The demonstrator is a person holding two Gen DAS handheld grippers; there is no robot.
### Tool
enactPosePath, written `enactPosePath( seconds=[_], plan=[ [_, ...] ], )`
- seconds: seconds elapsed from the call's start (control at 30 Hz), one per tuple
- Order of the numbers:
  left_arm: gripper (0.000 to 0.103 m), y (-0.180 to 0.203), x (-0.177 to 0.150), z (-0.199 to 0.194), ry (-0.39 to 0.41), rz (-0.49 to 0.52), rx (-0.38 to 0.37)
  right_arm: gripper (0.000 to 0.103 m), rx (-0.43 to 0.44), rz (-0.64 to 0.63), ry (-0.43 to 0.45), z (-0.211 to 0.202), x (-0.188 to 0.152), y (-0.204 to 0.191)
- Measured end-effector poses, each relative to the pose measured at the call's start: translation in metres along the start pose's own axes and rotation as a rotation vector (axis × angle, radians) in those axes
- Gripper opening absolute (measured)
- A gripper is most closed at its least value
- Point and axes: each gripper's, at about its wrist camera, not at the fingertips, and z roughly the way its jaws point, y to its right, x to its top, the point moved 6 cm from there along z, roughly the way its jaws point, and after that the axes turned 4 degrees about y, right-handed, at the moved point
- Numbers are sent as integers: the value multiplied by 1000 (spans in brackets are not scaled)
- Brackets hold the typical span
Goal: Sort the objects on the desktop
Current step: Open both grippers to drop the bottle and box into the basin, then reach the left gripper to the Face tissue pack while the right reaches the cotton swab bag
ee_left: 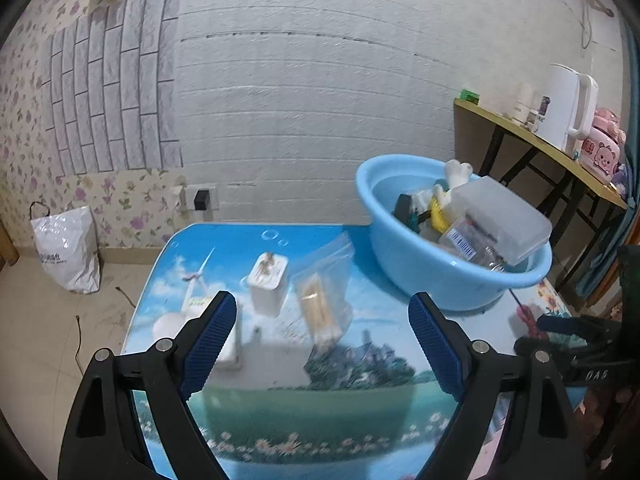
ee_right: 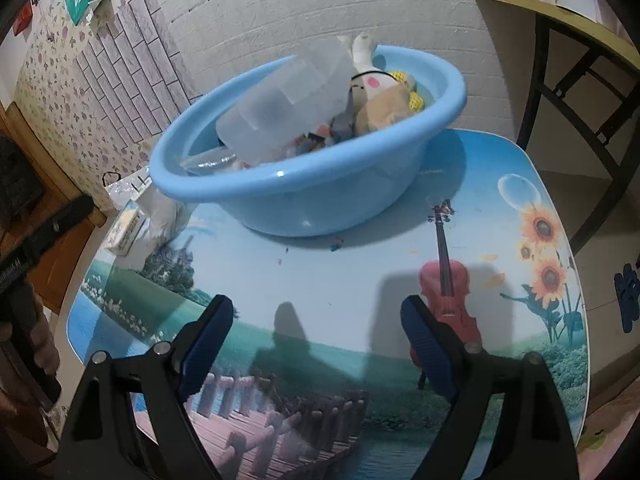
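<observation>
A blue basin (ee_left: 448, 276) stands on the picture-printed table (ee_left: 304, 404), at its far right in the left wrist view, holding a clear plastic box (ee_left: 504, 216), a plush toy (ee_left: 456, 176) and other items. A white charger (ee_left: 267, 284), a clear bag of cotton swabs (ee_left: 324, 304) and a white box (ee_left: 230, 344) lie on the table. My left gripper (ee_left: 322, 336) is open and empty above them. My right gripper (ee_right: 316, 336) is open and empty over bare table, in front of the basin (ee_right: 312, 184).
A wooden side table (ee_left: 560, 152) with a white kettle (ee_left: 568, 116) and a pink toy (ee_left: 604, 148) stands at the right. A white bag (ee_left: 68, 248) sits on the floor at the left. A small box (ee_right: 128, 228) and plastic bag (ee_right: 164, 216) lie left of the basin.
</observation>
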Motion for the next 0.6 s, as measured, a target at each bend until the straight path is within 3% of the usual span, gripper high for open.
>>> enactPosePath(
  seconds=[0.6],
  plan=[
    [88,-59,-20,-17,-12,-65,54,87,-9,-70,-17,0,-1,-35]
  ],
)
